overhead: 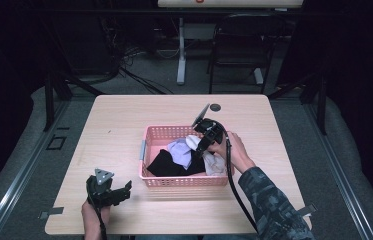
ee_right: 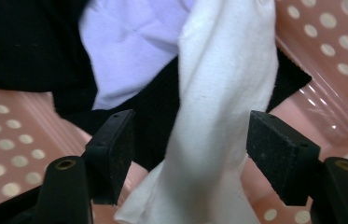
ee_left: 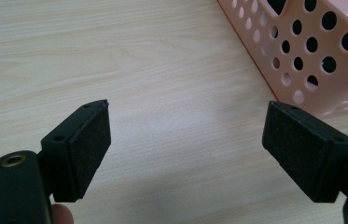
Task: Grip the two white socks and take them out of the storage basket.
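Note:
A pink perforated basket (overhead: 184, 181) stands in the middle of the wooden table (overhead: 124, 120) and holds clothes: a white sock (ee_right: 223, 93), a lavender garment (ee_right: 129, 46) and a black garment (ee_right: 22, 42). My right gripper (ee_right: 190, 140) is down inside the basket (ee_right: 321, 56), open, with the white sock hanging between its jaws; the left pad stands clear of the fabric. In the high view this gripper (overhead: 201, 145) is over the pile's right side. My left gripper (ee_left: 185, 135) rests open and empty near the table's front left (overhead: 124, 190), beside the basket's corner (ee_left: 302, 51).
A round cable grommet (overhead: 215, 107) sits at the table's back edge. Beyond the table are a chair (overhead: 239, 45), a desk leg (overhead: 181, 50) and floor cables. Bare wood lies left of the basket.

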`<action>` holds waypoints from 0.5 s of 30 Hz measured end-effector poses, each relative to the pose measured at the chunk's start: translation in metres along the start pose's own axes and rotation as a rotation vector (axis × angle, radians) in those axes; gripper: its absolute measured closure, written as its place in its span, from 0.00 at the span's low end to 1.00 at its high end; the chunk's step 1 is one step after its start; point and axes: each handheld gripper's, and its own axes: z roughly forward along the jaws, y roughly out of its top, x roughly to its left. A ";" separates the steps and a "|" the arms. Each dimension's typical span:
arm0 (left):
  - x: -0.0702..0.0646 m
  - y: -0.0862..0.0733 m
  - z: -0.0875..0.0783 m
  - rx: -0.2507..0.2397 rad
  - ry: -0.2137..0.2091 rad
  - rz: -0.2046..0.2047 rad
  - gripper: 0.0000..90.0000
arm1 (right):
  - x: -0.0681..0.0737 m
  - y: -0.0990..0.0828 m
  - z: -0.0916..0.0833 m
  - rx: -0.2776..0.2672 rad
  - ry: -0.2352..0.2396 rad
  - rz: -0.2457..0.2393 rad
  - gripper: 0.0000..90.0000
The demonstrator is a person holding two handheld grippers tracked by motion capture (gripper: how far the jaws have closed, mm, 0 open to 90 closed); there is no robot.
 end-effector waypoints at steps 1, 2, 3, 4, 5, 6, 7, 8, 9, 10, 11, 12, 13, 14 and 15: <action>0.000 0.000 0.000 0.000 0.000 -0.001 0.17 | -0.002 0.000 0.001 0.024 -0.008 0.000 0.42; 0.000 0.000 0.001 -0.001 0.002 -0.004 0.17 | -0.004 -0.001 0.004 0.020 -0.013 0.019 0.49; 0.000 0.000 0.001 -0.001 0.002 -0.006 0.17 | -0.005 -0.001 0.006 0.022 -0.019 0.024 0.53; 0.000 0.000 0.001 -0.001 0.002 -0.006 0.17 | -0.005 -0.001 0.006 0.022 -0.019 0.024 0.53; 0.000 0.000 0.000 -0.001 0.001 -0.005 0.17 | -0.007 -0.001 0.005 0.039 -0.030 0.023 0.59; 0.000 0.000 0.000 0.001 0.002 -0.002 0.17 | -0.008 -0.002 0.006 0.033 -0.031 0.039 0.73; 0.000 0.000 0.000 -0.001 0.002 -0.006 0.17 | -0.008 -0.002 0.004 0.045 -0.037 0.032 0.77; 0.000 0.000 0.001 -0.001 0.001 -0.008 0.17 | -0.008 -0.002 0.004 0.044 -0.035 0.034 0.81; 0.000 0.000 0.001 -0.001 0.001 -0.008 0.17 | -0.008 -0.002 0.004 0.044 -0.035 0.034 0.81; 0.000 0.000 0.001 -0.001 0.000 -0.009 0.17 | -0.008 -0.002 0.002 0.046 -0.021 0.035 0.85; 0.000 0.000 0.001 -0.001 0.000 -0.008 0.17 | -0.008 -0.003 0.001 0.045 -0.014 0.047 0.88; 0.000 0.000 0.001 0.001 -0.001 -0.007 0.17 | -0.009 -0.003 -0.003 0.035 -0.015 0.035 0.90; 0.000 0.000 0.001 0.003 -0.001 -0.006 0.17 | -0.008 -0.003 -0.006 0.035 -0.003 0.050 0.91; 0.000 0.000 0.001 0.003 -0.001 -0.006 0.17 | -0.008 -0.003 -0.006 0.035 -0.003 0.050 0.91; 0.000 0.000 0.001 0.004 0.000 -0.005 0.17 | -0.008 -0.003 -0.009 0.037 -0.002 0.047 0.92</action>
